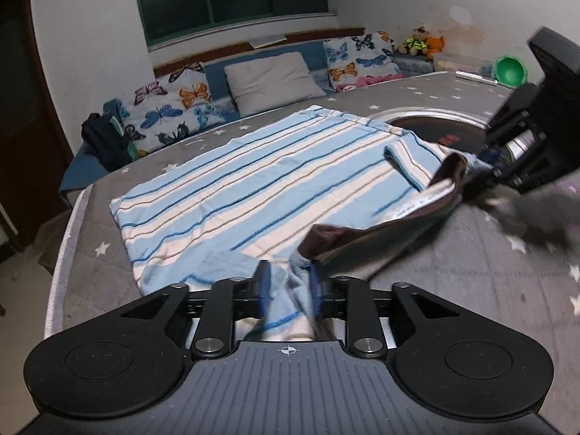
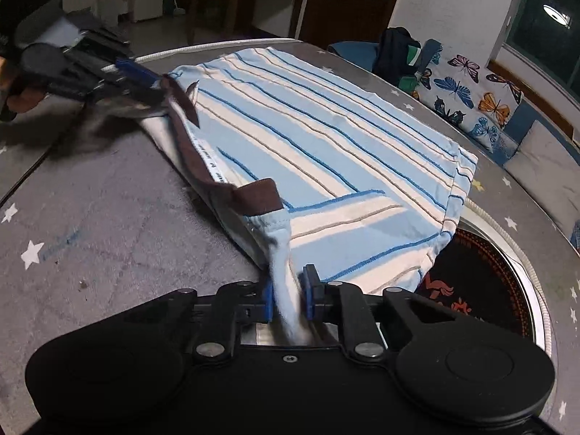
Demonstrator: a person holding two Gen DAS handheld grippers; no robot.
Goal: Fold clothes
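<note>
A: Location and condition of the garment?

B: The striped shirt (image 1: pixel 253 181) lies mostly flat on the grey star-printed table cover (image 1: pixel 471 272). Soft knit, pale blue and cream bands with thin dark-blue and tan lines. Its brown collar (image 2: pixel 203 166) end is lifted off the cover; the far hem rests flat.

A: Left gripper?

B: The left gripper (image 1: pixel 288 290) has its blue-padded fingers nearly together, pinching a bunched fold of shirt fabric beside the collar.

A: Right gripper?

B: The right gripper (image 2: pixel 288 297) is likewise narrowed onto a gathered ridge of cloth at the collar's other side.

A: Anything else near the shirt?

B: A round dark inset with a metal rim (image 2: pixel 507 290) is partly under the shirt's edge. Beyond the shirt, butterfly-print cushions (image 1: pixel 170 108) and a plain grey pillow (image 1: pixel 272 79).
</note>
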